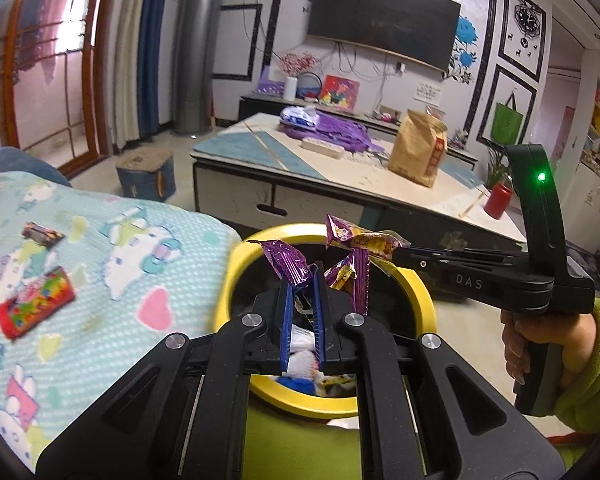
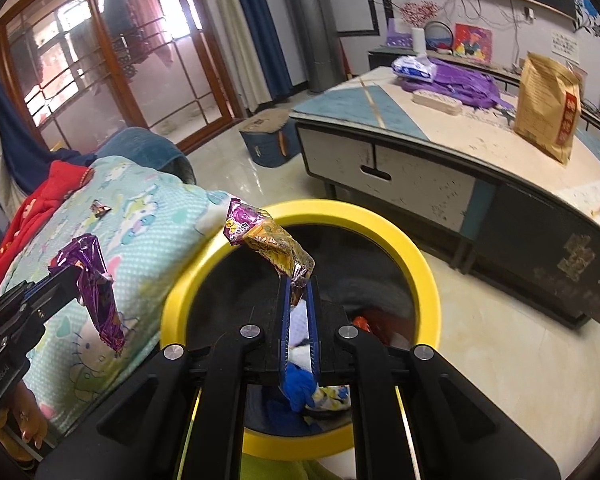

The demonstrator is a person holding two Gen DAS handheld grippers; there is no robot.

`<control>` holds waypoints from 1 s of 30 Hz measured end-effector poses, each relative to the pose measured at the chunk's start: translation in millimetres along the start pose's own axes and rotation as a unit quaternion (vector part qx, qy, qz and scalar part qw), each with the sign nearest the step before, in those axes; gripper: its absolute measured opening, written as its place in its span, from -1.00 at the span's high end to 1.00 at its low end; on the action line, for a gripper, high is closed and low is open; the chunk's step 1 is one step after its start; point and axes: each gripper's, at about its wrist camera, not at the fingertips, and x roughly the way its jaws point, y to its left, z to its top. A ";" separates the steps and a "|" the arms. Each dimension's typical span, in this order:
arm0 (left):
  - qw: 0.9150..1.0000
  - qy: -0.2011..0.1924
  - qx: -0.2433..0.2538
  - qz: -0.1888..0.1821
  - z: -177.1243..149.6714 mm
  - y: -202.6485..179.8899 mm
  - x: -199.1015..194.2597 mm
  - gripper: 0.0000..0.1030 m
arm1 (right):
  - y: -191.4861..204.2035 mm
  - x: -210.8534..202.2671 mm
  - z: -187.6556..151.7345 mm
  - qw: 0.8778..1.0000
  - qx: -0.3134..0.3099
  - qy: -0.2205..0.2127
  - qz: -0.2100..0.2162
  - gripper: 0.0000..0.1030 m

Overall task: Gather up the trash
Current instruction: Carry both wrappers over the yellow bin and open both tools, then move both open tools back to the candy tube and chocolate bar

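Purple wrapper (image 1: 286,264) pinched in left tongs (image 1: 302,280), gold wrapper (image 2: 276,248) in right tongs (image 2: 300,292); light foil could drift past yellow bin rim (image 2: 384,224) onto blanket (image 1: 100,240).

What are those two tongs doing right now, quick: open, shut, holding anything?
Left tongs: shut on a purple wrapper, over the yellow-rimmed bin.
Right tongs: shut on a purple-and-gold wrapper, over the same bin.

"DAS" stands on the right gripper (image 1: 396,256)
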 end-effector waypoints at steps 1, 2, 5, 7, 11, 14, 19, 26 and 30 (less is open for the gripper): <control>1.000 0.005 0.002 -0.005 -1.5 -2.0 4.3 0.91 | -2.4 1.3 -0.2 1.000 0.004 0.003 -0.002 0.84; 1.000 0.009 0.003 -0.009 -2.0 -3.2 7.4 0.91 | -5.8 2.8 -0.8 1.000 0.011 0.006 -0.004 0.84; 1.000 0.016 0.011 -0.017 -4.4 -8.1 14.8 0.90 | -11.4 6.6 -1.6 1.000 0.022 0.013 -0.004 0.84; 1.000 0.019 0.015 -0.020 -4.9 -10.9 19.0 0.90 | -13.5 7.6 -2.3 0.999 0.028 0.015 -0.004 0.82; 1.000 0.011 0.015 -0.015 -4.1 -10.4 21.6 0.16 | -21.7 7.8 -2.3 0.999 0.046 0.014 -0.007 0.73; 1.000 0.005 0.001 -0.019 -3.5 -5.9 19.7 -0.13 | -25.2 6.1 -2.0 0.998 0.056 0.005 -0.011 0.31; 1.000 -0.003 -0.020 -0.013 -4.5 3.3 12.8 -0.53 | -21.1 5.2 -2.3 0.999 0.052 -0.001 -0.006 0.21; 0.999 -0.018 -0.049 0.009 -1.2 20.1 0.7 -0.70 | -0.1 -2.9 1.5 0.999 0.030 -0.022 0.019 0.00; 0.997 -0.031 -0.058 0.028 1.7 30.5 -8.5 -0.71 | 10.8 -9.0 5.0 0.999 0.019 -0.034 0.034 -0.14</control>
